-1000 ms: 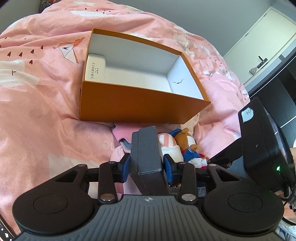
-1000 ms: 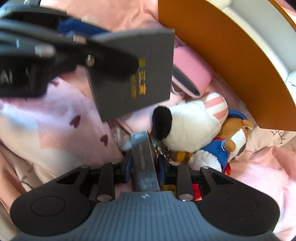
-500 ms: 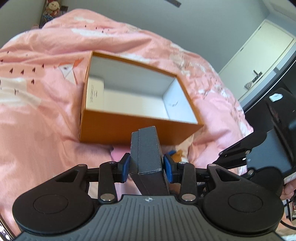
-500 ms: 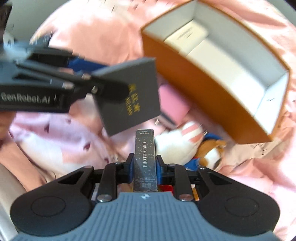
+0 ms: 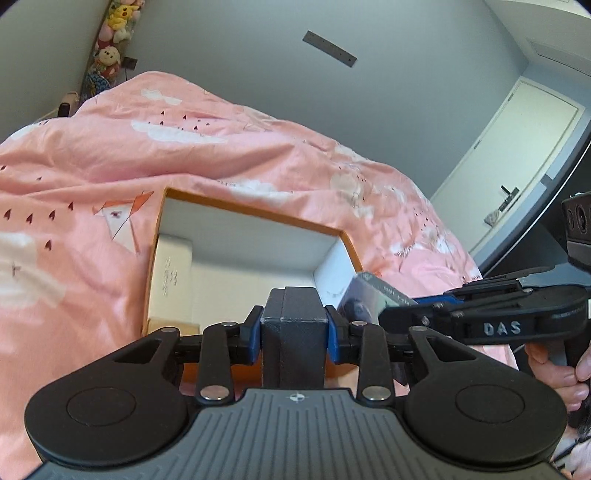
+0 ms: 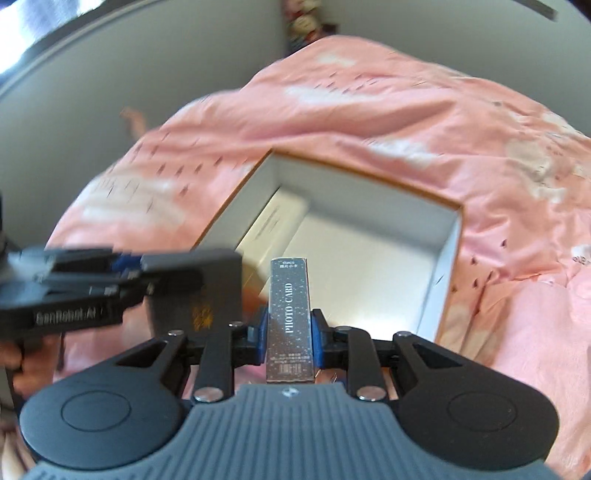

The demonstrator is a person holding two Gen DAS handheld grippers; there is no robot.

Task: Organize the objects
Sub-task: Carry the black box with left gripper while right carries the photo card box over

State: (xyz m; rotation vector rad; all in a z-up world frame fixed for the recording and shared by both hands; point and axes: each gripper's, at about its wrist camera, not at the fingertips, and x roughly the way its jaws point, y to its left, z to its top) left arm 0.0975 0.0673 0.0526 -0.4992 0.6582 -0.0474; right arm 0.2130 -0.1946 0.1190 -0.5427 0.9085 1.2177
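Observation:
An open orange box (image 5: pixel 255 216) with a white inside lies on the pink bedspread; it also shows in the right wrist view (image 6: pixel 448 266). A white packet (image 5: pixel 171 273) lies along its left wall. My left gripper (image 5: pixel 294 325) is shut on a dark grey box (image 5: pixel 293 332), held above the orange box's near edge. My right gripper (image 6: pixel 289 332) is shut on a slim dark "PHOTO CARD" box (image 6: pixel 289 314), also held over the near edge. Each gripper shows in the other's view: the right gripper (image 5: pixel 413 308) and the left gripper with its grey box (image 6: pixel 195 291).
The pink bedspread (image 5: pixel 74 184) fills the bed around the box. Plush toys (image 5: pixel 110 29) sit on a shelf at the far left wall. A white door (image 5: pixel 517 166) stands at the right. The person's hand (image 5: pixel 561 373) holds the right gripper's handle.
Both grippers have lifted with their boxes and tilted up toward the orange box. The plush toys and pink item on the bed have dropped out of view.

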